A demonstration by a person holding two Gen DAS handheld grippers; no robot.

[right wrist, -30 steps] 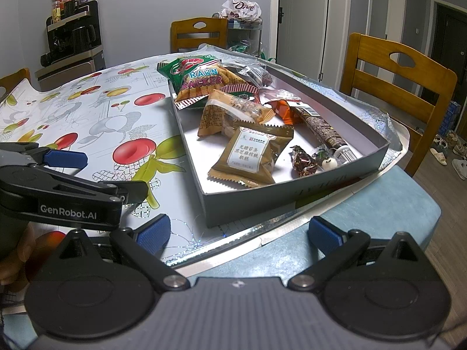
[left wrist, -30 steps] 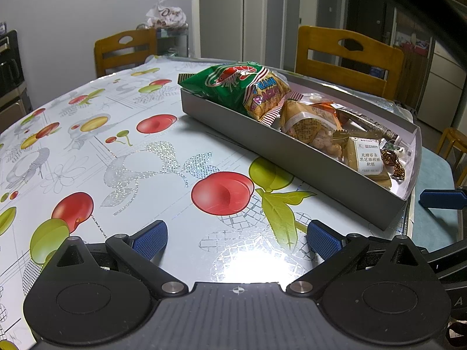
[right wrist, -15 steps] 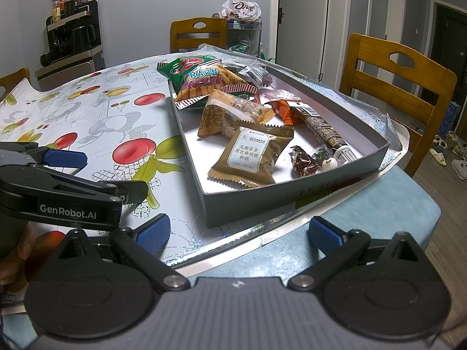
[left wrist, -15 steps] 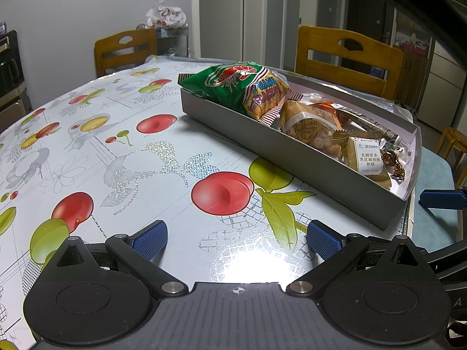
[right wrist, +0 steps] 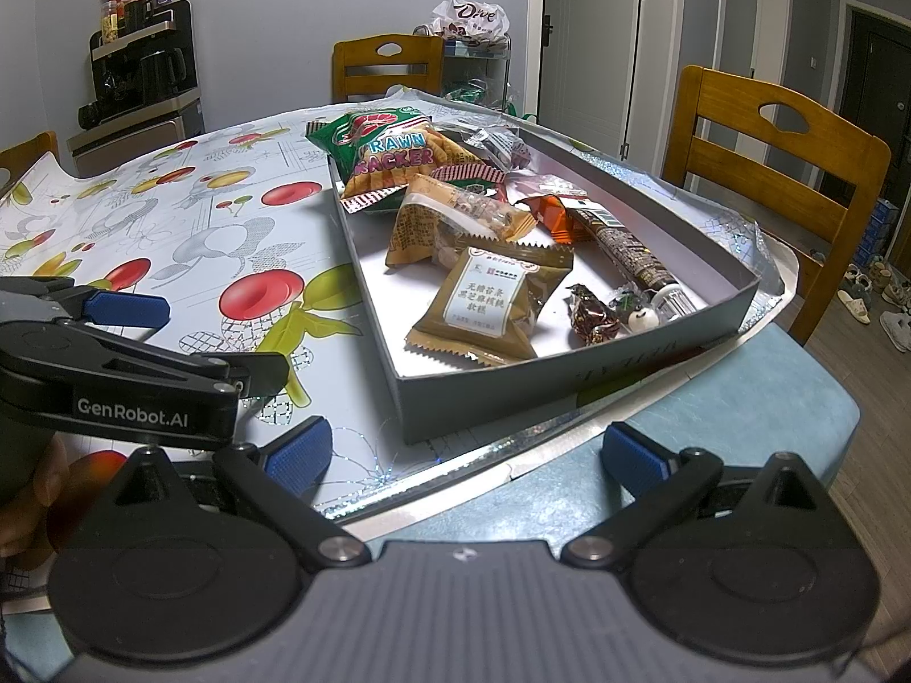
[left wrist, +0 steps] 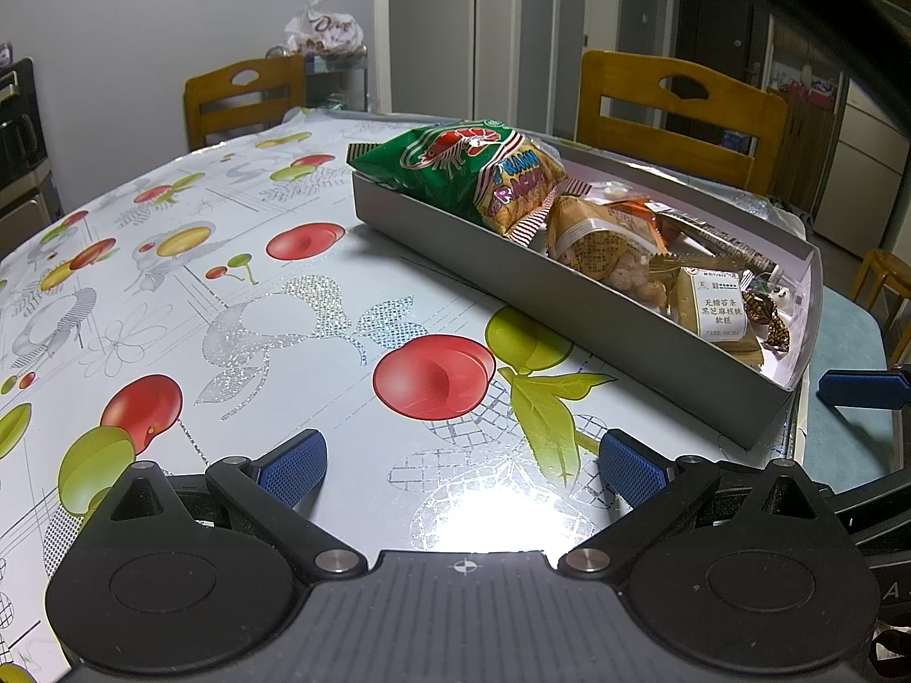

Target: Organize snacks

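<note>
A shallow grey box (right wrist: 546, 381) (left wrist: 512, 279) sits near the table's right edge and holds several snacks. A green prawn cracker bag (right wrist: 393, 153) (left wrist: 472, 171) lies at its far end. Nearer are a tan biscuit pack (right wrist: 450, 222), a brown cake pack (right wrist: 489, 301) (left wrist: 720, 307), a dark snack stick (right wrist: 632, 256) and a wrapped candy (right wrist: 592, 316). My left gripper (left wrist: 461, 464) hovers open over the tablecloth, left of the box, holding nothing. My right gripper (right wrist: 464, 452) is open and empty just before the box's near wall. The left gripper (right wrist: 125, 307) also shows in the right wrist view.
The table wears a fruit-print cloth (left wrist: 228, 313). Wooden chairs (right wrist: 768, 171) (right wrist: 387, 68) stand at the right and far sides. A white plastic bag (right wrist: 470, 20) sits on a rack behind. A coffee machine (right wrist: 142, 79) is at the back left. Shoes (right wrist: 877, 307) lie on the floor.
</note>
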